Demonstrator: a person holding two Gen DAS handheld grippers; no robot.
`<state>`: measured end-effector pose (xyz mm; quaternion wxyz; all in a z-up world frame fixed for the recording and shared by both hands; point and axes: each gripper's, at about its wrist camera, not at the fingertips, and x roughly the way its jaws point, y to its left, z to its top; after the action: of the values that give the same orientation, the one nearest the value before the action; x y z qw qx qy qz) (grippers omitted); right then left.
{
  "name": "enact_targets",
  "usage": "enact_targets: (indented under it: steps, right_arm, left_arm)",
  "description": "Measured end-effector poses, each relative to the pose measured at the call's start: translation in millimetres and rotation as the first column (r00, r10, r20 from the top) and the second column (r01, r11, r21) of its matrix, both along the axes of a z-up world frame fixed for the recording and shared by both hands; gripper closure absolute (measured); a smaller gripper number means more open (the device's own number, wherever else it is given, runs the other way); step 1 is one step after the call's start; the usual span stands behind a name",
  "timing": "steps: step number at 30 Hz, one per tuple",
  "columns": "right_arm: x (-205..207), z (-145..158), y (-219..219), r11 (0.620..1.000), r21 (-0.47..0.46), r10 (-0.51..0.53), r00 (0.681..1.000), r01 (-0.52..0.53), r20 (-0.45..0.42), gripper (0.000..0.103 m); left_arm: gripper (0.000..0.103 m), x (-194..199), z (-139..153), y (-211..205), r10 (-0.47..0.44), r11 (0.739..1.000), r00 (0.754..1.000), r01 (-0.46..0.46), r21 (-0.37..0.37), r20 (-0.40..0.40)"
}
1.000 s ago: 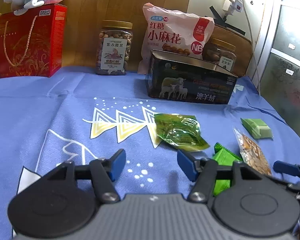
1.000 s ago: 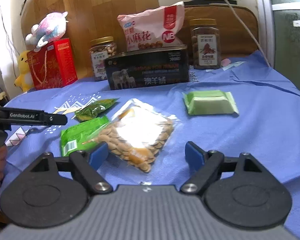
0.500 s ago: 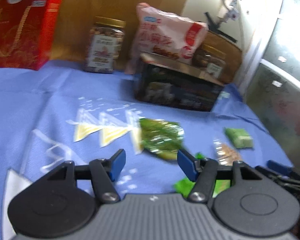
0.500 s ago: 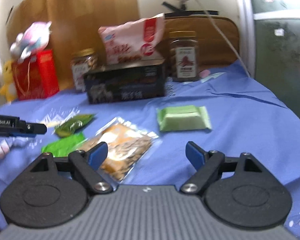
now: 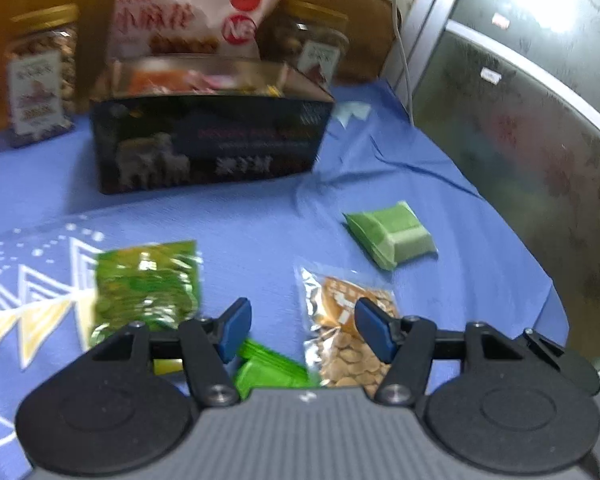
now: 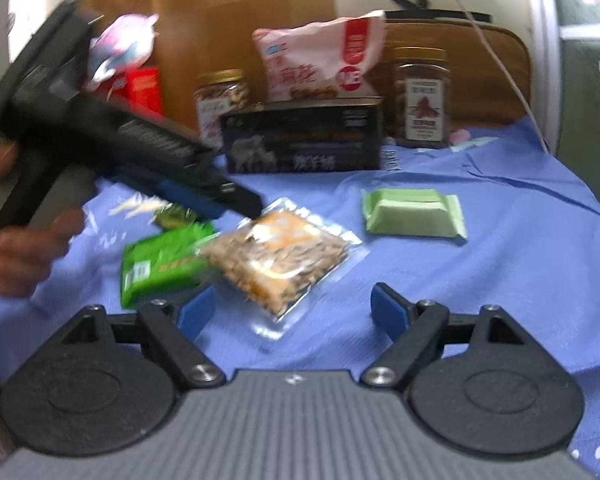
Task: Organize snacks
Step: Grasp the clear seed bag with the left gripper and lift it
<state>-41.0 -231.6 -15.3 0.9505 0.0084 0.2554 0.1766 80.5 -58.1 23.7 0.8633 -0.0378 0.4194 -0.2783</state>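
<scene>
Left tongs [image 5: 302, 330] hung half-spread and empty over the clear nut packet [image 5: 350, 334] and bright green packet [image 5: 270, 370], which lay on the blue-clothed worktop [image 5: 260, 216] before the dark tin [image 5: 208, 140]. A second earlier they sat farther left, over bare cloth; since then they had swung right toward the nuts. Right tongs [image 6: 292, 312] stayed wide apart, empty, angled down just short of the nut packet, pale green bar [image 6: 414, 212] beyond.
</scene>
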Motion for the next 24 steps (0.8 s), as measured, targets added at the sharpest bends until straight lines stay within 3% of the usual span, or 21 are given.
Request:
enact_targets:
  steps: [4, 6, 9, 12, 15, 19, 22, 24]
  right_arm:
    - [2, -7, 0, 1.000, -0.024, 0.003, 1.000, -0.003, 0.003, 0.018]
    - [3, -8, -2, 1.000, -0.021, 0.002, 1.000, -0.002, 0.011, 0.022]
    - [2, -9, -1, 0.999, -0.044, 0.006, 1.000, -0.005, 0.029, 0.036]
    - [1, -10, -6, 0.999, -0.031, 0.008, 0.999, -0.006, 0.037, 0.040]
    - [1, -11, -11, 1.000, -0.008, 0.005, 0.999, -0.004, 0.041, 0.040]
    - [0, -12, -16, 1.000, 0.017, 0.013, 0.999, -0.013, 0.050, 0.040]
    - [-1, -13, -24, 0.997, 0.071, 0.013, 0.999, -0.016, 0.046, 0.040]
    - [0, -14, -28, 0.994, 0.104, 0.017, 0.999, -0.021, 0.043, 0.040]
  left_arm:
    - [0.046, 3, -4, -14, -0.043, 0.999, 0.998, 0.043, -0.002, -0.045]
    - [0.047, -1, -4, -25, -0.062, 0.998, 0.997, 0.063, 0.016, -0.037]
    - [0.053, -7, -2, -40, -0.095, 0.995, 0.995, 0.096, 0.029, -0.032]
    - [0.053, -16, 2, -50, -0.101, 0.994, 0.995, 0.101, 0.047, 0.009]
    - [0.052, -15, 1, -53, -0.088, 0.996, 0.996, 0.088, 0.034, -0.003]
    - [0.056, -13, 6, -45, -0.060, 0.998, 0.998, 0.058, -0.039, -0.033]
    - [0.056, -13, 11, -29, -0.058, 0.983, 0.996, 0.046, -0.175, -0.064]
    - [0.056, -11, 8, -28, -0.063, 0.977, 0.994, 0.044, -0.209, -0.086]
